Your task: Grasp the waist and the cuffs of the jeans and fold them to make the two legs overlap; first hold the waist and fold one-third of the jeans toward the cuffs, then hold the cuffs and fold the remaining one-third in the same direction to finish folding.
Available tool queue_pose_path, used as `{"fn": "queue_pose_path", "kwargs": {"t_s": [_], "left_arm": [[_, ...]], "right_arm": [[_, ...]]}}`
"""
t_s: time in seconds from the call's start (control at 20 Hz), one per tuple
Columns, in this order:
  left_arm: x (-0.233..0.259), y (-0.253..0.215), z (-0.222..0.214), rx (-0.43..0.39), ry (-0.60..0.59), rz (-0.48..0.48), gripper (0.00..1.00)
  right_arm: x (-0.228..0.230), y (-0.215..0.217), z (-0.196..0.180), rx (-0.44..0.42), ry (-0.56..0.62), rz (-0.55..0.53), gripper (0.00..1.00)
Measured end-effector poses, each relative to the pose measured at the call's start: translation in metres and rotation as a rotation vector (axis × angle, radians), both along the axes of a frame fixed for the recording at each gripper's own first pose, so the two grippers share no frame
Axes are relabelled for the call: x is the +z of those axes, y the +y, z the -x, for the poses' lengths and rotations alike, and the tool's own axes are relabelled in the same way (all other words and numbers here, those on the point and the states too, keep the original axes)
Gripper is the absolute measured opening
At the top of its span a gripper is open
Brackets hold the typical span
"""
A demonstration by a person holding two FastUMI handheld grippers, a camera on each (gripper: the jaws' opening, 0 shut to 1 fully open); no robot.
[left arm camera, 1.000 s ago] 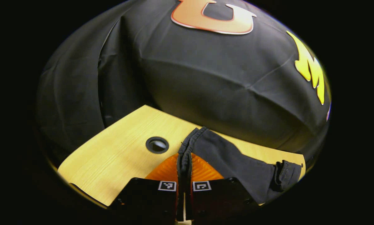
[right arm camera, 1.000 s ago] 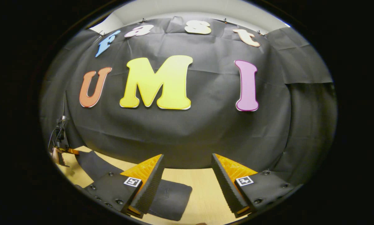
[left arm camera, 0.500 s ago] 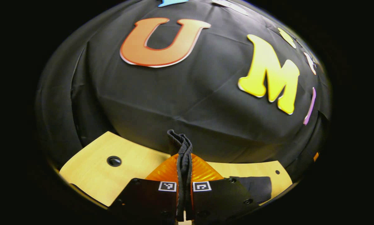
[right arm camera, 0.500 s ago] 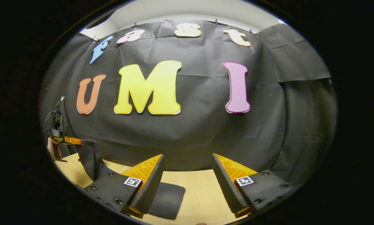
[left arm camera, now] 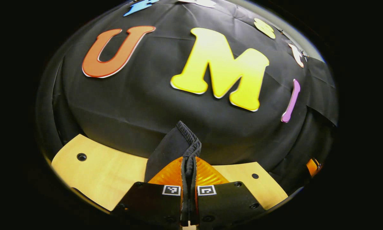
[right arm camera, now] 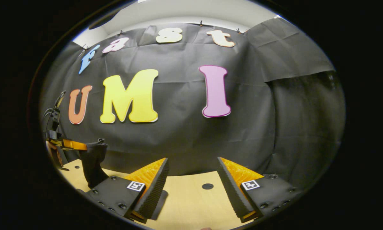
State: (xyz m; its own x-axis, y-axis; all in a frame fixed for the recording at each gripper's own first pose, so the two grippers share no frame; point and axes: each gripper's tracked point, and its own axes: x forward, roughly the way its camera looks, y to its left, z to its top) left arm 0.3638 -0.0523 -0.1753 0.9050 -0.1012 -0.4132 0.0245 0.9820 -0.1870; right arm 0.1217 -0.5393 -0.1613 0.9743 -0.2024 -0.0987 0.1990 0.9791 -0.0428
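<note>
The dark jeans (left arm camera: 172, 147) are pinched at a hemmed edge by my left gripper (left arm camera: 188, 166), which is shut on the bunched cloth; the fabric stands up between its fingers and drapes down to the left. In the right gripper view the same jeans (right arm camera: 92, 161) hang from the left gripper (right arm camera: 70, 145) at the far left, lifted above the wooden table (right arm camera: 191, 204). A small dark piece of the jeans (right arm camera: 161, 199) lies on the table by my right gripper's left finger. My right gripper (right arm camera: 191, 185) is open above the table, holding nothing.
The light wooden table (left arm camera: 105, 172) has small round holes (left arm camera: 81, 157) (right arm camera: 207, 186). The black cloth wall stands close behind the table's far edge. A person's hand (right arm camera: 52, 150) holds the left gripper at the far left.
My left gripper has lifted the jeans edge off the table and swung to the right. My right gripper has turned slightly right; less of the jeans lies beneath it.
</note>
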Motion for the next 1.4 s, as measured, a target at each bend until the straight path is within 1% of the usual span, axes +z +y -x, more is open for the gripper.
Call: {"fn": "queue_pose_path", "kwargs": {"t_s": [0.2,0.35,0.45,0.65,0.75,0.85,0.9,1.0,1.05,1.2,1.3,1.4], "left_arm": [[-0.011,-0.066,0.007,-0.042,0.013,0.008,0.05],[-0.039,-0.108,0.013,-0.068,0.044,-0.01,0.05],[-0.06,-0.126,0.018,-0.072,0.055,-0.044,0.05],[-0.102,-0.147,0.027,-0.082,0.049,-0.159,0.05],[-0.119,-0.152,0.034,-0.082,0.052,-0.213,0.05],[-0.137,-0.154,0.04,-0.079,0.058,-0.247,0.05],[-0.146,-0.155,0.044,-0.079,0.062,-0.26,0.05],[-0.157,-0.155,0.051,-0.073,0.063,-0.261,0.06],[-0.16,-0.153,0.052,-0.066,0.061,-0.256,0.07],[-0.177,-0.153,0.059,-0.081,0.087,-0.24,0.1],[-0.197,-0.164,0.067,-0.141,0.128,-0.188,0.19],[-0.197,-0.167,0.076,-0.153,0.143,-0.168,0.5]], "right_arm": [[0.007,-0.044,0.011,-0.033,-0.005,0.001,0.9],[0.007,-0.074,0.019,-0.061,-0.003,0.006,0.9],[0.006,-0.092,0.025,-0.076,-0.001,0.012,0.9],[-0.001,-0.119,0.035,-0.099,0.01,0.028,0.9],[-0.007,-0.127,0.039,-0.109,0.017,0.027,0.9],[-0.012,-0.131,0.043,-0.114,0.022,0.028,0.9],[-0.015,-0.131,0.044,-0.114,0.025,0.029,0.94],[-0.019,-0.131,0.047,-0.115,0.032,0.035,0.94],[-0.021,-0.132,0.05,-0.118,0.033,0.036,0.9],[-0.026,-0.129,0.056,-0.126,0.035,0.033,0.9],[-0.03,-0.123,0.061,-0.131,0.039,0.03,0.9],[-0.029,-0.118,0.069,-0.136,0.039,0.031,0.9]]}}
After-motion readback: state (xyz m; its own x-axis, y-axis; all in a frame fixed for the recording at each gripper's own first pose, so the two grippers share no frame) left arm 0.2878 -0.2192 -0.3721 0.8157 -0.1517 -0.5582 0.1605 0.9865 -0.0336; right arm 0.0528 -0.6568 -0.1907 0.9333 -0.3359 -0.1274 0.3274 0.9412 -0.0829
